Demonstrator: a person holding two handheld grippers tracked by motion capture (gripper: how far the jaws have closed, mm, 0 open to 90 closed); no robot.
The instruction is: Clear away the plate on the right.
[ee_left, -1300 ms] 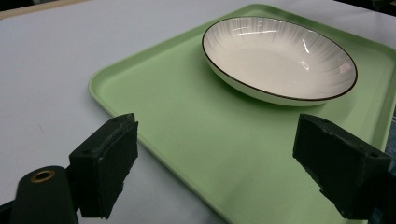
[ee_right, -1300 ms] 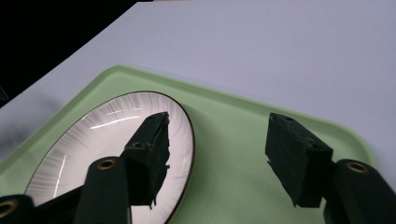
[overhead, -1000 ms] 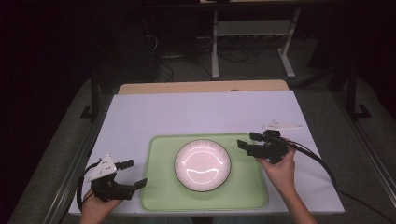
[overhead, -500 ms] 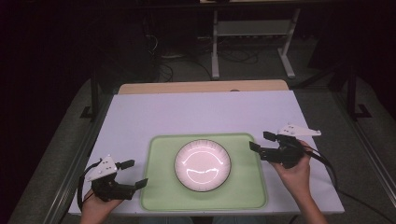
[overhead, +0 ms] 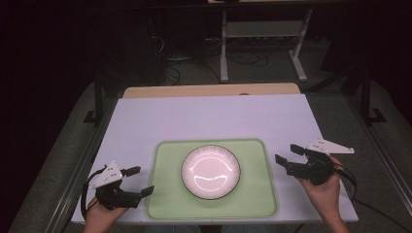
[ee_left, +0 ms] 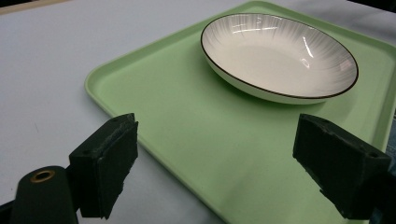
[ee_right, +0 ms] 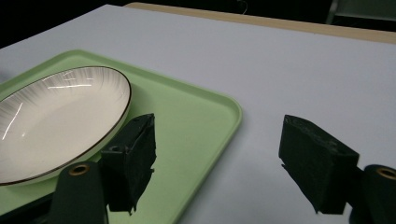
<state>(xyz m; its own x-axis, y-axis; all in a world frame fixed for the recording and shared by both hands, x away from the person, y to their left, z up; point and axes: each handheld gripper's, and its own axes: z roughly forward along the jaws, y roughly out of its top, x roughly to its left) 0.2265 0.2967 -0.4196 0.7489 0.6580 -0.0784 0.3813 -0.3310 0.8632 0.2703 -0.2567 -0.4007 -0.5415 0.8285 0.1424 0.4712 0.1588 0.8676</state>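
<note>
In the lower left of the high view the left gripper [overhead: 138, 180] has its jaws spread wide with nothing between them; its own view shows the two black pads [ee_left: 106, 170] standing far apart over the near corner of the green tray [ee_left: 196, 135], touching nothing. At the right of the high view the right gripper [overhead: 288, 155] is likewise released, jaws wide and empty, and in its own view one pad [ee_right: 133, 158] hangs above the tray's edge while the other sits over bare table.

The white plate [overhead: 211, 171] with a dark rim lies in the middle of the green tray, in the lower centre of the high view, apart from both grippers. The tray's raised rim runs between each gripper and the plate. The white table [overhead: 209, 119] lies open across the upper half of that view, up to a wooden strip [overhead: 209, 90] at its far edge.

Both hands are cut off by the bottom of the frame. The room beyond the table is dark; only a metal stand [overhead: 262, 34] and some cables on the floor can be made out.
</note>
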